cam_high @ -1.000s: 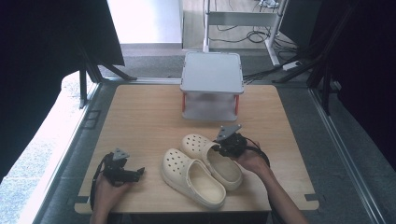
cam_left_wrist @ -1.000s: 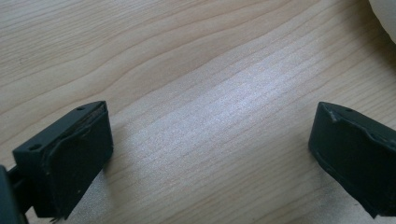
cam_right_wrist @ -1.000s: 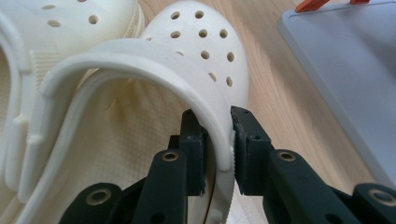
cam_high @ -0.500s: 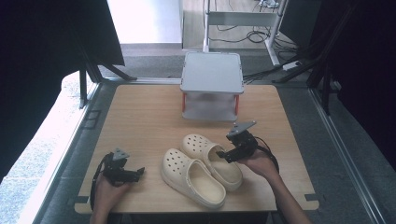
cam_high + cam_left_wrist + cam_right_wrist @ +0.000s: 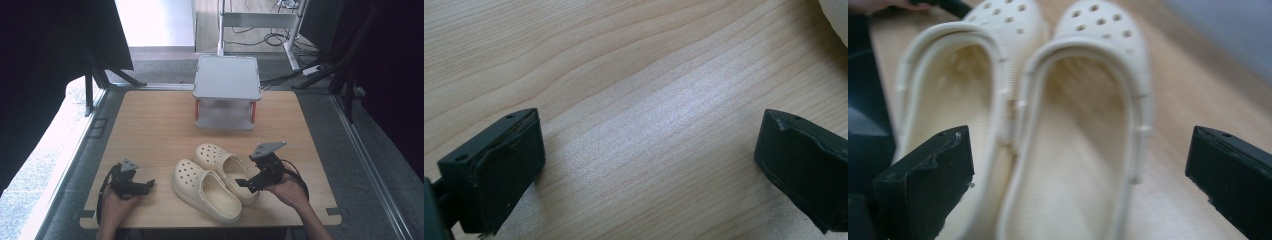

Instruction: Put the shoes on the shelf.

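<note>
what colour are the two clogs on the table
Cream, a pale off-white, with round holes over the toes. The clogs show best in the high view.

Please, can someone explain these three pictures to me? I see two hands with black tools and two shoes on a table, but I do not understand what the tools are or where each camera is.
A person sits at a wooden table and holds a hand tool with two black jaws in each hand. The high view looks down from above the person. The other two pictures come from small cameras riding on the tools. The left gripper rests near the table edge, jaws wide apart over bare wood. The right gripper has just been opening its jaws; they now stand wide apart behind the heels of two cream clogs, with nothing pressed between them. The clogs lie side by side. A small grey stand sits farther back. Neither tool holds anything.
</note>
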Available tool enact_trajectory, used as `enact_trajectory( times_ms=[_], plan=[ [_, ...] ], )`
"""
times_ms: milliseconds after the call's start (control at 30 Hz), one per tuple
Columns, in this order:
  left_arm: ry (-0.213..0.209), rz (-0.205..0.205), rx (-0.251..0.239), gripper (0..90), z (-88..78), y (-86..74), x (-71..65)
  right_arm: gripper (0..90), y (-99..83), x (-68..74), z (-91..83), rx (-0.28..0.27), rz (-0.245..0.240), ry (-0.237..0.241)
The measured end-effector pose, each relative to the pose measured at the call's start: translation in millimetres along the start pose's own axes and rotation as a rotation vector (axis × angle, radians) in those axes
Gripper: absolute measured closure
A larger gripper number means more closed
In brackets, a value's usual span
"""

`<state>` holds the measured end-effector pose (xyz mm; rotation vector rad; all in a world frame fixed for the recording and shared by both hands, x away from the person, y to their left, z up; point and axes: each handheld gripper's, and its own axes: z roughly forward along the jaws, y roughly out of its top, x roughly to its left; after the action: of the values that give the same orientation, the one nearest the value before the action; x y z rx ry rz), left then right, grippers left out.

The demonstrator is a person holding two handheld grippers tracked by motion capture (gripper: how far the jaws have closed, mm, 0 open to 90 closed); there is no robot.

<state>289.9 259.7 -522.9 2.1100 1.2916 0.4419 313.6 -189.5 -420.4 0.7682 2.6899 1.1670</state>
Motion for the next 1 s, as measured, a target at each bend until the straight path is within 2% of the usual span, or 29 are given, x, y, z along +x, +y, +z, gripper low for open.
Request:
enact_trajectory(
  times_ms=[133, 200, 300, 333, 400, 500, 533, 600, 633, 667, 733, 867, 933, 967, 1000],
  plan=[
    [0.000, 0.000, 0.000, 0.0, 0.0, 0.0, 0.0, 1.2, -2.3, 11.5, 9.5, 0.046, -0.003, 0.027],
    [0.000, -0.001, -0.001, 0.0, 0.1, 0.0, -0.1, 5.7, -3.1, 15.8, 19.5, 0.083, -0.003, 0.026],
    [0.000, 0.000, 0.000, 0.0, 0.0, 0.0, 0.0, 13.1, -1.3, 20.7, 33.4, 0.093, 0.011, 0.015],
    [0.000, 0.000, 0.000, 0.0, 0.0, 0.0, 0.0, 13.1, 1.5, 22.6, 40.9, 0.114, 0.003, 0.036],
    [0.000, 0.000, 0.000, 0.0, 0.0, 0.0, 0.0, 13.2, 3.2, 24.4, 45.1, 0.120, -0.010, 0.039],
    [0.000, 0.000, 0.000, 0.0, 0.0, 0.0, 0.0, 14.6, 11.0, 31.0, 63.5, 0.158, -0.004, 0.053],
    [-0.001, 0.000, 0.000, 0.0, 0.0, 0.0, 0.0, 14.6, 11.0, 31.0, 63.5, 0.158, -0.004, 0.053],
    [-0.001, 0.000, 0.000, 0.0, 0.0, 0.0, 0.0, 22.0, 17.9, 35.3, 75.3, 0.165, 0.000, 0.039],
    [0.000, 0.000, 0.000, 0.0, 0.0, 0.0, 0.0, 22.0, 17.9, 35.3, 75.3, 0.165, 0.000, 0.039],
    [0.000, 0.000, 0.000, 0.0, 0.0, 0.0, 0.0, 26.8, 22.9, 37.9, 81.0, 0.164, -0.014, -0.013],
    [0.000, 0.000, 0.000, 0.0, 0.0, 0.0, 0.0, 30.2, 25.1, 38.8, 82.7, 0.160, -0.019, -0.018],
    [-0.001, 0.001, 0.001, 0.0, -0.1, 0.0, 0.1, 38.2, 33.2, 37.6, 87.0, 0.137, 0.020, -0.022],
    [0.000, 0.001, 0.001, 0.0, -0.1, 0.0, 0.1, 42.5, 36.0, 37.7, 90.1, 0.152, 0.016, -0.033],
    [0.000, 0.001, 0.002, 0.0, -0.1, 0.0, 0.1, 50.5, 37.1, 36.1, 93.7, 0.180, 0.004, -0.048],
    [0.000, 0.002, 0.002, 0.0, -0.1, 0.0, 0.2, 50.5, 37.1, 36.1, 93.7, 0.180, 0.004, -0.048]
  ],
)
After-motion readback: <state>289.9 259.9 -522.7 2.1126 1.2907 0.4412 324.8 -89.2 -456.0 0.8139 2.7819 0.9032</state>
